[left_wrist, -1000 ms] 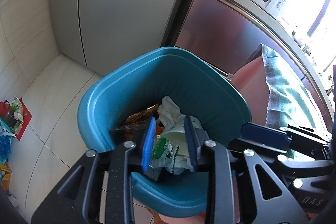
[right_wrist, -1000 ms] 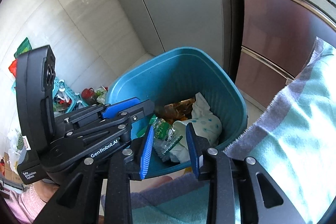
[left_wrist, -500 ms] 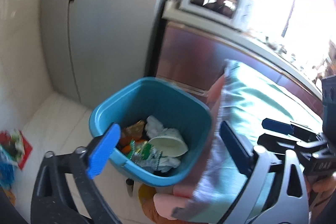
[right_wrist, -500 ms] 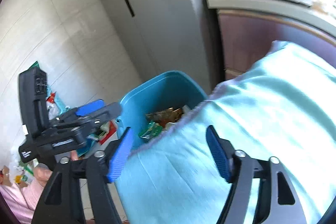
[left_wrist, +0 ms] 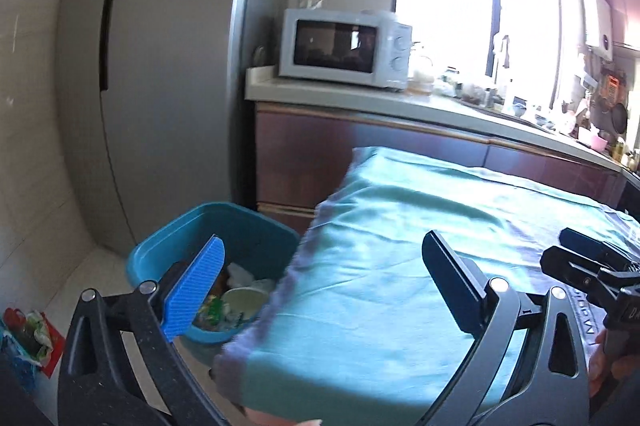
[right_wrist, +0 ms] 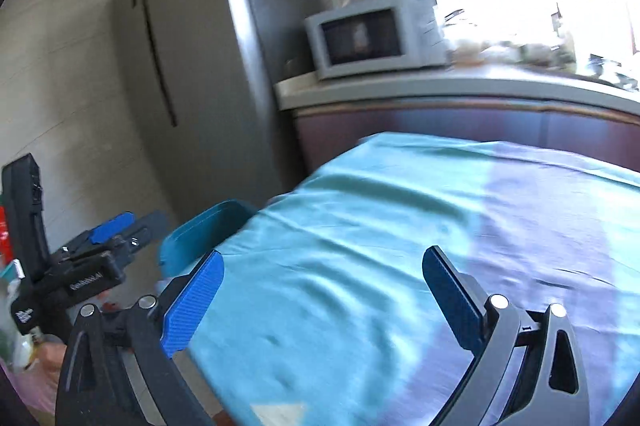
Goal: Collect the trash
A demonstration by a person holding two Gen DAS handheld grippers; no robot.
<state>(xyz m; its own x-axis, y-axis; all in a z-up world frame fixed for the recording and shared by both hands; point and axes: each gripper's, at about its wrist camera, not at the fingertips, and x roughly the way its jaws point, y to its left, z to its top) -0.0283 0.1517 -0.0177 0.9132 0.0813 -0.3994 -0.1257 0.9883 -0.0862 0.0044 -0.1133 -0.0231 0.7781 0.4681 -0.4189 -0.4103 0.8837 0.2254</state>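
Observation:
A blue trash bin (left_wrist: 256, 226) stands on the floor beside the table's left end. It holds a white paper cup (left_wrist: 244, 302), wrappers and crumpled paper. In the right wrist view only its rim (right_wrist: 208, 226) shows past the table edge. My left gripper (left_wrist: 324, 282) is open and empty, raised over the table's left edge. My right gripper (right_wrist: 320, 298) is open and empty above the teal tablecloth (right_wrist: 400, 226). The right gripper also shows at the right of the left wrist view (left_wrist: 592, 266). The left gripper shows at the left of the right wrist view (right_wrist: 92, 250).
A grey fridge (left_wrist: 160, 66) stands behind the bin. A white microwave (left_wrist: 344, 46) sits on the counter (left_wrist: 440, 106) over dark red cabinets. Loose wrappers (left_wrist: 28, 326) lie on the tiled floor at the far left.
Both grippers opened and dropped the wrappers into the bin, then pulled up and back from it over the table. The views swung up toward the counter.

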